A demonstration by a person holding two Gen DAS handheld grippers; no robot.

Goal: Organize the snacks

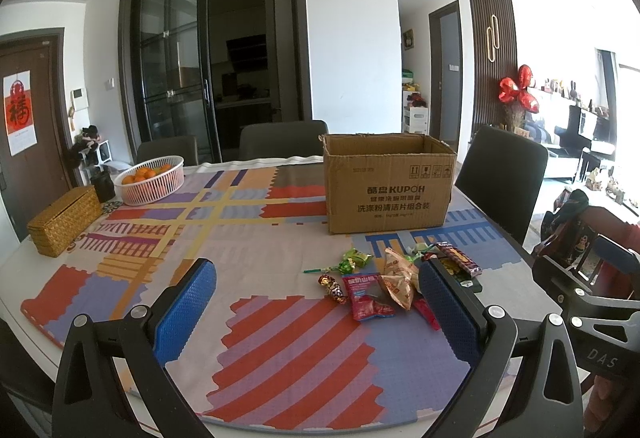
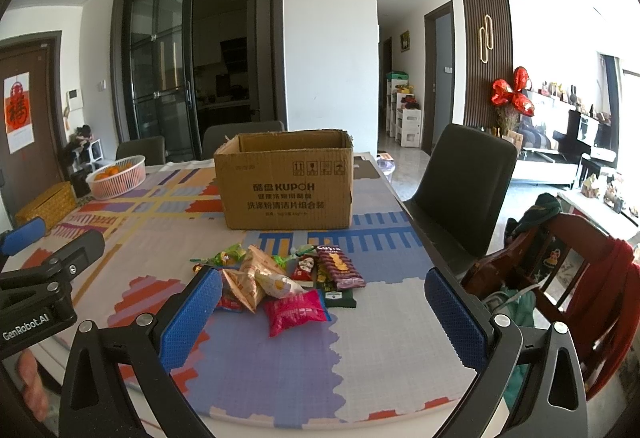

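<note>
Several snack packets [image 1: 394,280] [image 2: 280,278] lie in a loose pile on the patterned tablecloth: a pink bag [image 2: 296,310], tan wrapped pastries [image 2: 256,274], a maroon bar [image 2: 340,265] and green candies [image 1: 354,260]. Behind the pile stands an open cardboard box [image 1: 388,182] [image 2: 286,180]. My left gripper [image 1: 316,302] is open, hovering over the cloth left of the pile, its right pad [image 1: 448,314] beside the packets. My right gripper [image 2: 324,308] is open too, low and just in front of the pile, nothing between its pads.
A white basket of oranges [image 1: 152,178] [image 2: 116,176] and a woven box [image 1: 64,220] sit at the far left. Dark chairs [image 1: 504,174] [image 2: 468,182] ring the table. A wooden chair with red cloth [image 2: 576,278] stands at the right.
</note>
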